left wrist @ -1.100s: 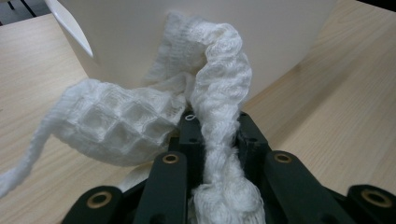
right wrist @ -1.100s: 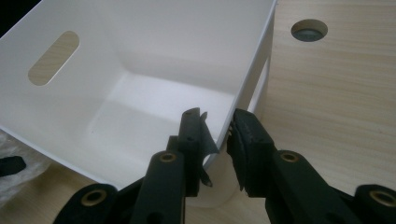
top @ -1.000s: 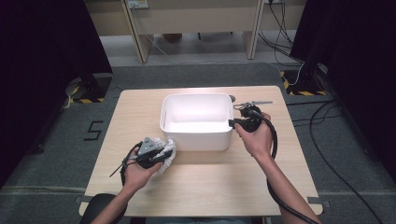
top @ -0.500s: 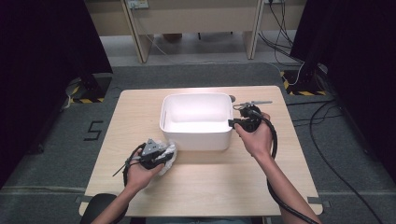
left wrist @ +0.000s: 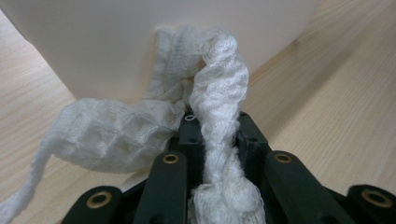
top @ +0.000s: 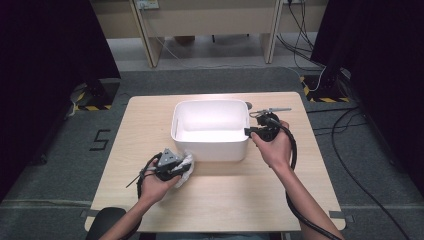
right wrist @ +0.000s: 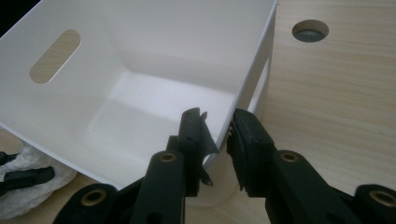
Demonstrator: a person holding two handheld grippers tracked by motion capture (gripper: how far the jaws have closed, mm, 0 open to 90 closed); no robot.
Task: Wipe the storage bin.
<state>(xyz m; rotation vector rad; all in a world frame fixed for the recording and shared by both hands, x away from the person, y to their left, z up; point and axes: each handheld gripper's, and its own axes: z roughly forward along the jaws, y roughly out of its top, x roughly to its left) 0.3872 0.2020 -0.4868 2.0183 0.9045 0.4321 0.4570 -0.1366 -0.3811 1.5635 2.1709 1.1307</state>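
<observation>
Worktop [top: 225, 185]: pale wood, we work here.
Cloth [left wrist: 219, 93]: soft, light; left tool [top: 172, 167] clamped on it mid-bunch.
Bin [top: 210, 145]: stiff, light; right tool [right wrist: 217, 135] pinching its wall.

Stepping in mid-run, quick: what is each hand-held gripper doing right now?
Left hand-held gripper: shut on the white cloth.
Right hand-held gripper: clamped on the wall of the white bin.
</observation>
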